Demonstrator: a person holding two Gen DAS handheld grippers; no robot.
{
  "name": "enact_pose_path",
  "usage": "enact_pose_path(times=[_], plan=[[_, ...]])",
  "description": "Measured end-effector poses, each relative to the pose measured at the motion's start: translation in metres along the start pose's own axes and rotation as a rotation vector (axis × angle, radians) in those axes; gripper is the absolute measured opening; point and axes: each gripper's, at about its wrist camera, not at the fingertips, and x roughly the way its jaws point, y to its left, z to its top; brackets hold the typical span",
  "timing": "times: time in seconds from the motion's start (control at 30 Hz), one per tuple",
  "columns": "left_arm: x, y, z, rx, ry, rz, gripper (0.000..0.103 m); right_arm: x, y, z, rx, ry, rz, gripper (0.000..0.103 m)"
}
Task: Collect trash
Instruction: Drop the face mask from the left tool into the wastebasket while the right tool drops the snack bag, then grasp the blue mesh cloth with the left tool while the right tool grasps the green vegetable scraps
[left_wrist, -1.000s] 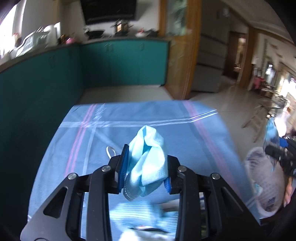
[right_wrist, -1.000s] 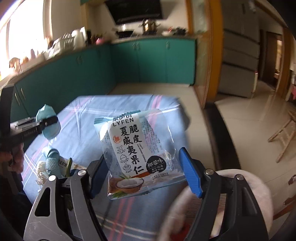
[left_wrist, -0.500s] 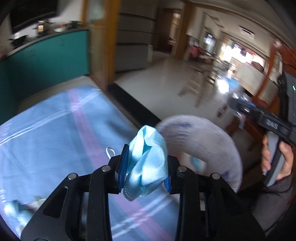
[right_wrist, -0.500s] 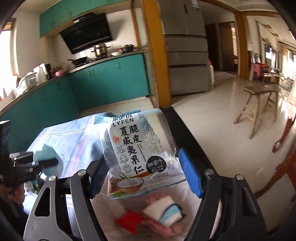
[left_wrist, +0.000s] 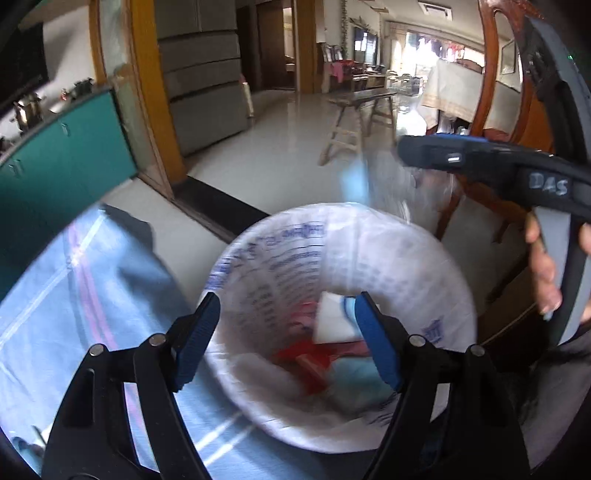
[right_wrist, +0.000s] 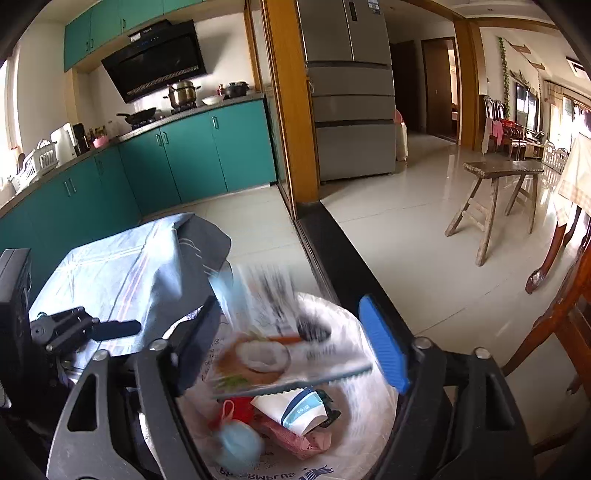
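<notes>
both grippers (left_wrist: 286, 341) (right_wrist: 291, 341) spread, empty, over bin (left_wrist: 458, 295); snack packet (right_wrist: 273, 332) (blurred) between right's fingers.

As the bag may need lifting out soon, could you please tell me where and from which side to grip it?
Grip the bag at its rim, probably the near edge by the left tool. Come from above, one finger inside and one outside: the thin plastic stands open there as a free lip, while trash fills the bottom.
</notes>
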Motion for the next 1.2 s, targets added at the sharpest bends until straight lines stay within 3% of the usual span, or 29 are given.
enact_pose_path(times=[0.13, 0.3, 0.43, 0.5, 0.63, 0.7, 0.8, 0.83, 0.9, 0.97, 1.03, 1.1, 1.2], plan=[[-0.021, 0.039, -0.005, -0.028, -0.017, 0.112, 0.079, -0.005, 0.006, 0.000, -0.012, -0.024, 0.026, 0.089], [-0.060, 0.116, -0.026, -0.199, 0.003, 0.292, 0.079, 0.010, 0.045, 0.004, -0.089, 0.008, 0.112, 0.090], [-0.106, 0.192, -0.073, -0.434, 0.039, 0.404, 0.082, 0.036, 0.114, 0.003, -0.203, 0.069, 0.217, 0.090], [-0.122, 0.223, -0.100, -0.530, 0.067, 0.448, 0.082, 0.051, 0.155, -0.003, -0.249, 0.117, 0.316, 0.090], [-0.146, 0.259, -0.143, -0.671, 0.099, 0.517, 0.082, 0.069, 0.234, -0.026, -0.362, 0.215, 0.477, 0.090], [-0.154, 0.273, -0.157, -0.717, 0.094, 0.515, 0.083, 0.073, 0.272, -0.043, -0.444, 0.251, 0.519, 0.088], [-0.161, 0.286, -0.172, -0.764, 0.080, 0.515, 0.084, 0.079, 0.317, -0.067, -0.528, 0.314, 0.572, 0.072], [-0.163, 0.287, -0.175, -0.774, 0.075, 0.508, 0.085, 0.083, 0.326, -0.071, -0.541, 0.336, 0.572, 0.064], [-0.168, 0.283, -0.184, -0.786, 0.058, 0.460, 0.086, 0.092, 0.338, -0.082, -0.570, 0.362, 0.513, 0.058], [-0.169, 0.284, -0.190, -0.783, 0.042, 0.416, 0.090, 0.095, 0.340, -0.086, -0.576, 0.365, 0.496, 0.054], [-0.166, 0.279, -0.193, -0.769, 0.031, 0.392, 0.090, 0.093, 0.338, -0.088, -0.570, 0.366, 0.521, 0.030], [-0.162, 0.273, -0.191, -0.750, 0.030, 0.394, 0.090, 0.093, 0.332, -0.083, -0.522, 0.376, 0.567, 0.026], [-0.155, 0.263, -0.183, -0.698, 0.038, 0.371, 0.090, 0.089, 0.315, -0.075, -0.493, 0.347, 0.527, 0.025]])
